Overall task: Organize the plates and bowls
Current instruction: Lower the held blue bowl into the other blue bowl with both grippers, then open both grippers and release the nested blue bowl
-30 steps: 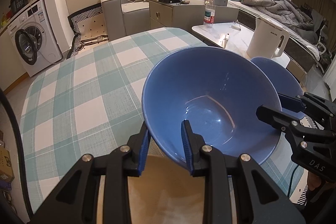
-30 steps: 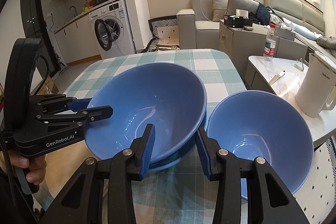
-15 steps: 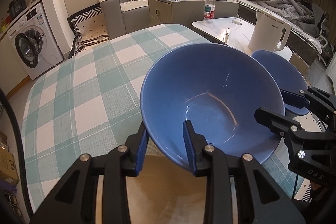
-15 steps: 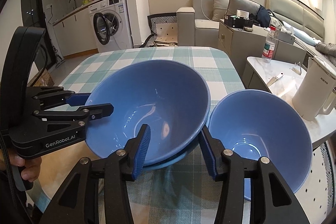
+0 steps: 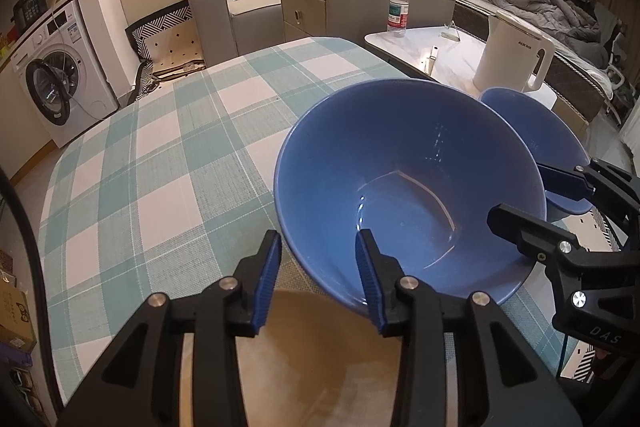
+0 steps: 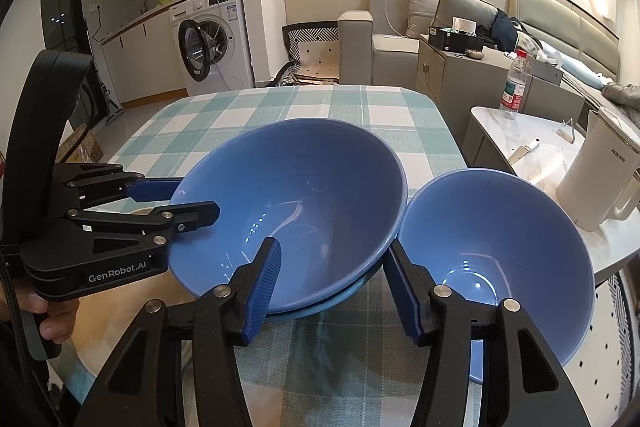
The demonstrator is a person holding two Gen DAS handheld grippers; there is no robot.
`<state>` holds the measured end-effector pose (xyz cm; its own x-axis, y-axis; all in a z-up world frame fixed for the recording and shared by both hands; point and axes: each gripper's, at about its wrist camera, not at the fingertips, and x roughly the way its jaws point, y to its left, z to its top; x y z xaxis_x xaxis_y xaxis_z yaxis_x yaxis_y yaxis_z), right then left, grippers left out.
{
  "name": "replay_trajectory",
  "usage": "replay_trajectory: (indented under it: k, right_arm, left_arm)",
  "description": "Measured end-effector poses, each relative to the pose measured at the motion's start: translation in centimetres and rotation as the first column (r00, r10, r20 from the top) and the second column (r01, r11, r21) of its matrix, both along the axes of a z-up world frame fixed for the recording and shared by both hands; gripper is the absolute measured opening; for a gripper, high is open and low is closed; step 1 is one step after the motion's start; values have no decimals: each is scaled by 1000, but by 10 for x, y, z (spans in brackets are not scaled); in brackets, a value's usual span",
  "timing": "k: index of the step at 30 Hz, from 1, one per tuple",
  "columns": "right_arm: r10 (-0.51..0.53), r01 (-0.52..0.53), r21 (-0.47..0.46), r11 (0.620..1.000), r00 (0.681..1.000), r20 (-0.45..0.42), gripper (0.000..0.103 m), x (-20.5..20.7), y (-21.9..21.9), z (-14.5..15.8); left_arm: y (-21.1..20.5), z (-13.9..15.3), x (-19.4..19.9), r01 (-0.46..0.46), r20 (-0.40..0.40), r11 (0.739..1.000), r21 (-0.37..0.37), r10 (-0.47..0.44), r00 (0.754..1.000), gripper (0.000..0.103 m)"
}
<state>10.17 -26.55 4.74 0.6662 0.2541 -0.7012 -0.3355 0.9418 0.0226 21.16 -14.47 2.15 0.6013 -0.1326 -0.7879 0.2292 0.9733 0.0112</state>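
Observation:
A large blue bowl (image 5: 400, 167) (image 6: 304, 187) sits nested in another blue bowl whose rim (image 6: 344, 297) shows beneath it, on the checked tablecloth (image 5: 160, 167). My left gripper (image 5: 318, 239) (image 6: 192, 199) straddles its near-left rim, one finger inside and one outside; the jaws are opening and the pads stand off the wall. My right gripper (image 6: 334, 245) (image 5: 516, 193) straddles the right rim the same way, jaws opening, with a gap on both sides. A second blue bowl (image 6: 492, 247) (image 5: 536, 131) stands just to the right.
A white kettle (image 6: 604, 171) and a water bottle (image 6: 514, 87) stand on the marble side table (image 6: 520, 135) to the right. The table's wooden edge (image 5: 320, 347) lies under my grippers. A sofa and a washing machine are beyond the table.
Both grippers' jaws have spread apart and let go of the large bowl's rim. Neither hand has shifted, and the bowl rests where it was.

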Motion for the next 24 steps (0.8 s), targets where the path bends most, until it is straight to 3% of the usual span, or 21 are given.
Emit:
replay_trajectory:
  k: [5, 10, 18, 21, 24]
  right_arm:
    - [5, -5, -1, 1000, 1000, -10, 57, 1, -1, -2]
    - [15, -15, -3, 1000, 1000, 6, 72, -2, 1, 0]
    - [38, -39, 28, 999, 998, 46, 85, -10, 0, 11]
    - [39, -41, 53, 998, 998, 52, 87, -13, -4, 17]
    - [21, -24, 59, 998, 998, 64, 100, -14, -10, 23]
  left_arm:
    - [2, -1, 0, -8, -1, 1000, -1, 8, 1000, 46]
    - [6, 0, 0, -22, -12, 999, -25, 21, 1000, 53]
    - [7, 2, -3, -22, -17, 999, -46, 21, 1000, 55]
    - [6, 4, -4, -19, -25, 998, -52, 18, 1000, 66]
    - [4, 6, -5, -17, -30, 998, -68, 15, 999, 69]
